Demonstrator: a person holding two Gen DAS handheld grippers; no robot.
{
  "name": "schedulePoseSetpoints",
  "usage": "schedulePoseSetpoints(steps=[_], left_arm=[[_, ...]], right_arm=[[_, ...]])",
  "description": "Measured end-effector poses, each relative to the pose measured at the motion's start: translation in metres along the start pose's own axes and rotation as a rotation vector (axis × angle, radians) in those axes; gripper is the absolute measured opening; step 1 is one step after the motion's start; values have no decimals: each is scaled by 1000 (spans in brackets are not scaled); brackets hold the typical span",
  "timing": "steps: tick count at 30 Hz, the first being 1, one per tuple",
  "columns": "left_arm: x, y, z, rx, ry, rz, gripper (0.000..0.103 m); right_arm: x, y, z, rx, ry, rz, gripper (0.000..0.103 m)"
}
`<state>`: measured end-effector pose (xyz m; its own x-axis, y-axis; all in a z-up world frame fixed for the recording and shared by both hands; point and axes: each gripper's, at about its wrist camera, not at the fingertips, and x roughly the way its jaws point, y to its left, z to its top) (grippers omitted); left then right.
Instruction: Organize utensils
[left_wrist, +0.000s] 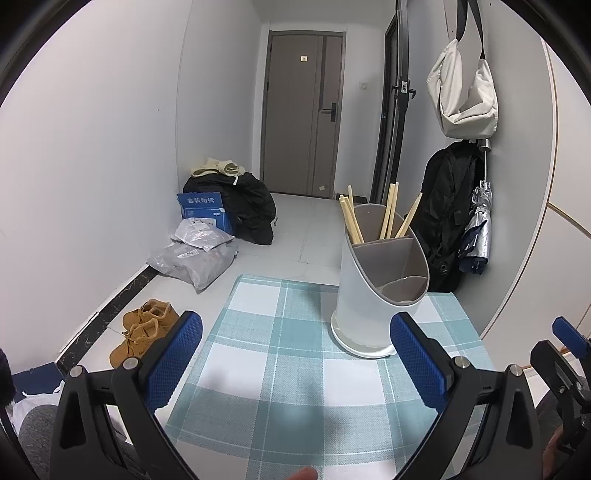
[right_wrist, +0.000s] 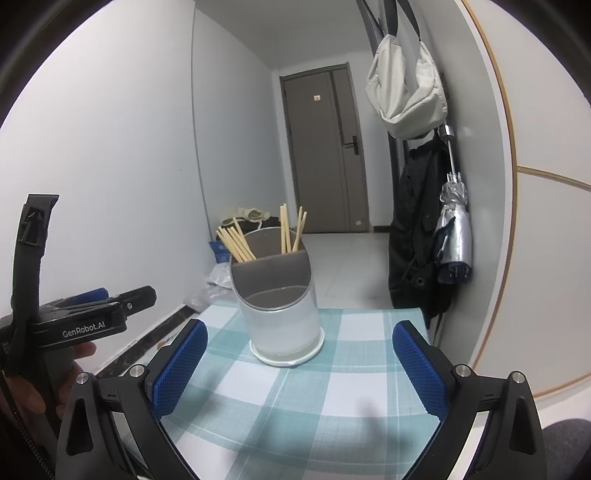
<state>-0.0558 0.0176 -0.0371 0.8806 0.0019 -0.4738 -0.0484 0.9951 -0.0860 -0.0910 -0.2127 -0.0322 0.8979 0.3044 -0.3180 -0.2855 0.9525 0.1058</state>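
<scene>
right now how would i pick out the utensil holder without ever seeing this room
Find the small table with the teal-and-white checked cloth. On it stands the utensil holder, a white cylinder with a slanted grey-lined top split into compartments; it alone holds wooden chopsticks, all in its rear sections.

Left gripper (left_wrist: 295, 363) hangs level, jaws spread wide, nothing between the blue pads (left_wrist: 173, 363). Right gripper (right_wrist: 299, 369) likewise gapes wide and bare, sitting at the left one's three o'clock, a hand (right_wrist: 40, 384) clutching the left handle.

Matt plastic holder (right_wrist: 280, 317), wooden chopsticks (right_wrist: 236, 243)
</scene>
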Motion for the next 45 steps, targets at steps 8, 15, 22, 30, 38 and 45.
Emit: schedulePoseSetpoints(steps=[8, 15, 22, 30, 38, 45], left_arm=[[-1, -1, -1, 3, 0, -9, 99], [1, 0, -1, -12, 15, -18, 99], [-1, -1, -2, -1, 0, 1, 99], [2, 1, -2, -15, 16, 6, 99], [3, 2, -3, -15, 18, 11, 99], [3, 6, -3, -28, 20, 18, 99]], right_arm=[[0, 0, 1, 2, 2, -1, 102], [0, -2, 0, 1, 3, 5, 102], [-2, -3, 1, 6, 1, -6, 102], [-2, -2, 1, 3, 3, -6, 102], [-2, 1, 1, -14, -1, -9, 102], [-2, 1, 0, -16, 2, -10, 102]])
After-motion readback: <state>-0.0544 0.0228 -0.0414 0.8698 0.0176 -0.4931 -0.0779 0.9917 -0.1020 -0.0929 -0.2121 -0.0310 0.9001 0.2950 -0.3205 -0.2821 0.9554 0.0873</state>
